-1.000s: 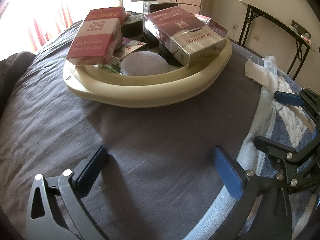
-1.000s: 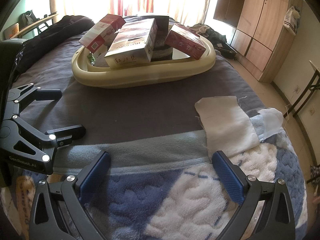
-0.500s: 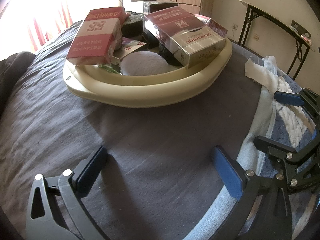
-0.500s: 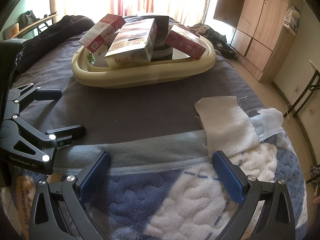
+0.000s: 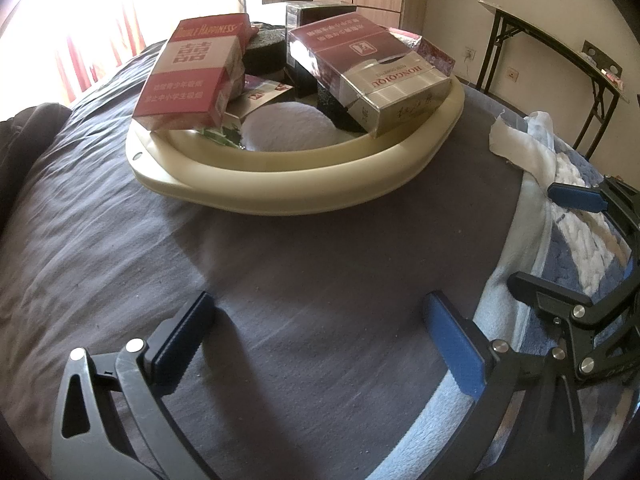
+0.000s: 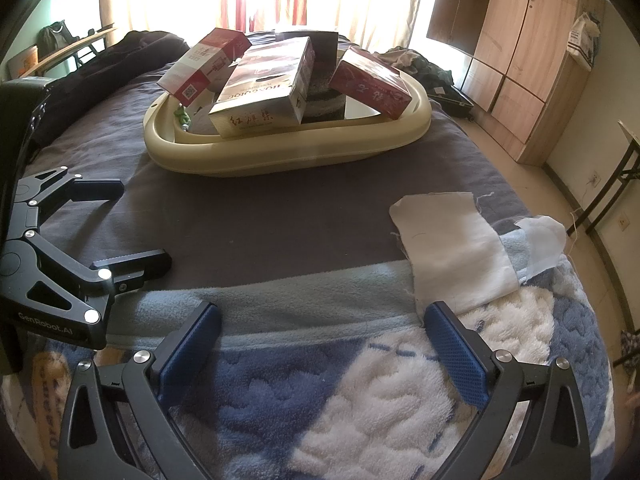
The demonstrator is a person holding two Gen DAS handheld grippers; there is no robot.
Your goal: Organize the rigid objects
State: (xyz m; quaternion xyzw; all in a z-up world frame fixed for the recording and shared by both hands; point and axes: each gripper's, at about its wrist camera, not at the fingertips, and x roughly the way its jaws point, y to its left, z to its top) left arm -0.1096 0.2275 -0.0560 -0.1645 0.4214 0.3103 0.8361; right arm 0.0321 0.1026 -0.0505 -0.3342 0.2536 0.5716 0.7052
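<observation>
Cigarette cartons are piled in the cream basin straight ahead, nearer the left gripper; both it and the right gripper are held wide, empty.

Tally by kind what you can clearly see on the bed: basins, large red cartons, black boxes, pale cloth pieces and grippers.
Basin: 1
Large red cartons: 3
Black box: 1
Pale cloth pieces: 2
Grippers, left gripper and right gripper: 2
Total: 9
</observation>
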